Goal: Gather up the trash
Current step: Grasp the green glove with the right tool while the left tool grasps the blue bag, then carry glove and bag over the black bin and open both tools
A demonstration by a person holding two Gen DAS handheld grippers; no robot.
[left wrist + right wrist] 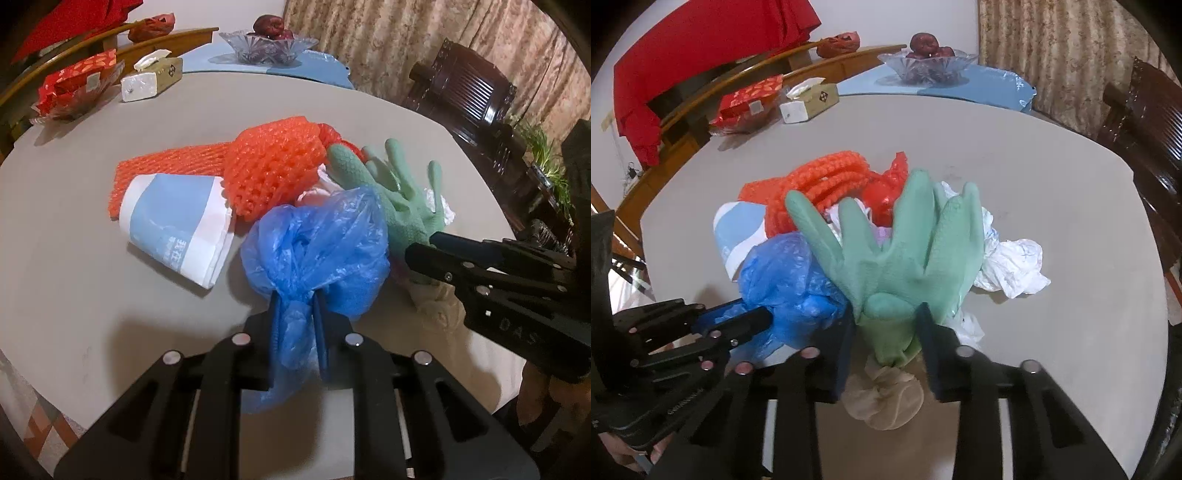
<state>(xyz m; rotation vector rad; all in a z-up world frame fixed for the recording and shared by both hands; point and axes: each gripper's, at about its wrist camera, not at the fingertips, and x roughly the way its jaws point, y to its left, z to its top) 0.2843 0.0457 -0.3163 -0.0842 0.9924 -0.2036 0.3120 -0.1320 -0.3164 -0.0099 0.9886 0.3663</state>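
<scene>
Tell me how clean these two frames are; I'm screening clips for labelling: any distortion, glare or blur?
Left wrist view: strong fisheye bend with dark corners; table edge curves; soft shadows under the blue bag; glints on the left gripper's bolts; no motion blur. Right wrist view: same bend; glove sharp, right gripper slightly soft up close; bowl sparkles, no harsh glare.

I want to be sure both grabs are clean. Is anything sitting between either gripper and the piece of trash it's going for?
Nothing visible does. The left gripper already pinches the blue plastic bag between its fingers, and the right gripper is closed around the cuff of the green rubber glove, with no other trash wedged between.
</scene>
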